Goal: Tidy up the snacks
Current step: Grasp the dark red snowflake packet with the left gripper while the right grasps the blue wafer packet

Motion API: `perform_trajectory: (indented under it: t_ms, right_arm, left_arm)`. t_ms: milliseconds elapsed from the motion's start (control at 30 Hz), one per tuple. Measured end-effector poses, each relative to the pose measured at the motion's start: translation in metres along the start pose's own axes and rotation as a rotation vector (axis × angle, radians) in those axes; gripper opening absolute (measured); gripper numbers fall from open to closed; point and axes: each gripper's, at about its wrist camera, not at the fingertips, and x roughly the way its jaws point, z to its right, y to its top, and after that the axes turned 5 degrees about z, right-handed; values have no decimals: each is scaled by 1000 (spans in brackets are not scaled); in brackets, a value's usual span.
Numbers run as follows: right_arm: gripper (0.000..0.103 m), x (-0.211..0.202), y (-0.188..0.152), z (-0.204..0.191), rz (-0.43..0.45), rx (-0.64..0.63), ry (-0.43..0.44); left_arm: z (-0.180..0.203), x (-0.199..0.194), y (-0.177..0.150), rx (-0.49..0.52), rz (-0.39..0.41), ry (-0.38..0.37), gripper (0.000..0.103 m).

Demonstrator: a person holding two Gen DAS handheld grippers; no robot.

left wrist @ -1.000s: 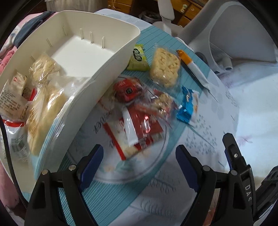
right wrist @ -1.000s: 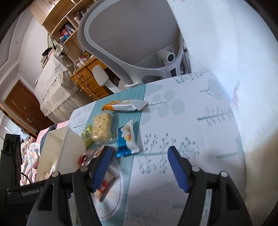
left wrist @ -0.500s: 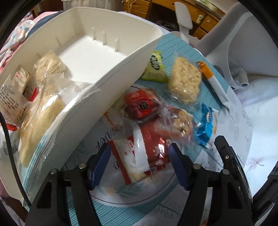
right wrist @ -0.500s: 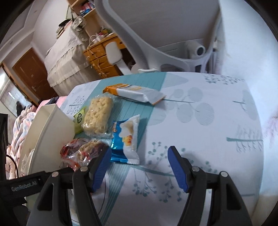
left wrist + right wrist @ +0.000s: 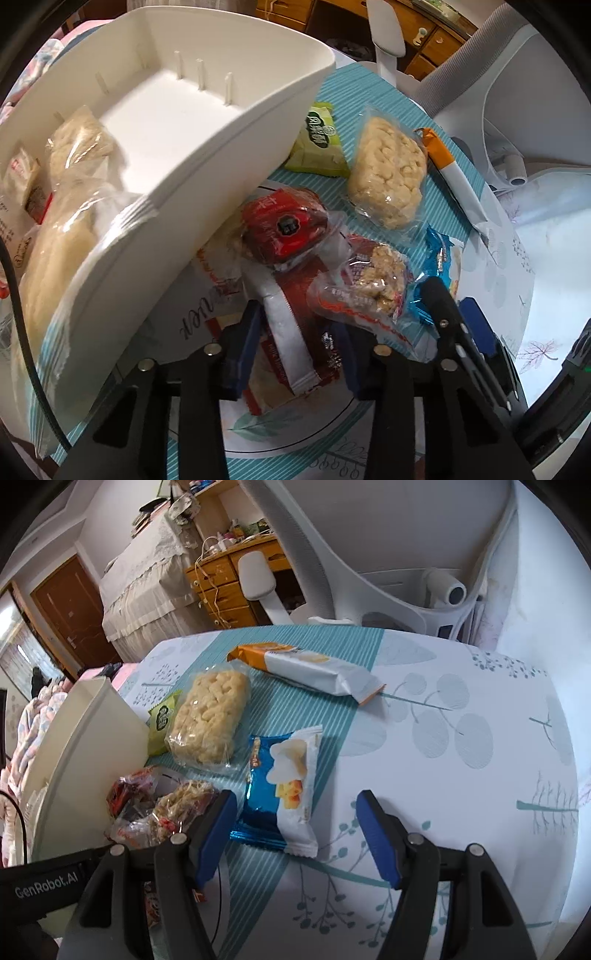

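My left gripper [image 5: 295, 350] points steeply down, its jaws closing, and the pads press both sides of a red and white snack packet [image 5: 299, 332] lying on the table. A clear bag of crumbly snack [image 5: 369, 288] and a round red packet [image 5: 284, 229] rest against it. My right gripper [image 5: 295, 797] hangs open just above a blue and white packet [image 5: 284, 794], which lies nearer its left finger. The white bin [image 5: 221, 140] stands at the left with several wrapped snacks in its near end.
A green packet [image 5: 162, 720], a puffed rice bar [image 5: 210, 716] and a long orange and white packet [image 5: 306, 664] lie farther back. A white office chair [image 5: 369, 554] stands past the table's far edge. The patterned cloth [image 5: 461, 738] stretches to the right.
The left gripper came down over the red and white packet and its jaws narrowed onto it. The right gripper rolled and moved in close over the blue and white packet, still open.
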Motion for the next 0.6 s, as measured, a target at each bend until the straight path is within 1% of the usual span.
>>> perform_trajectory:
  t_ms: [67, 133, 333, 467, 600]
  right_arm:
    - [62, 0, 0, -1, 4, -19, -13]
    - [47, -1, -1, -3, 1, -36, -33]
    - [41, -8, -6, -5, -20, -35, -47]
    - [41, -19, -16, -3, -49, -12, -56]
    - [40, -40, -36, -1, -97, 33, -68]
  left_arm:
    - [2, 2, 2, 9, -6, -1, 33]
    - [3, 3, 4, 14, -13, -8, 31]
    - [6, 0, -6, 31, -57, -26, 29]
    - [2, 0, -15, 19, -105, -10, 29]
    - [-1, -3, -23, 22, -159, 8, 28]
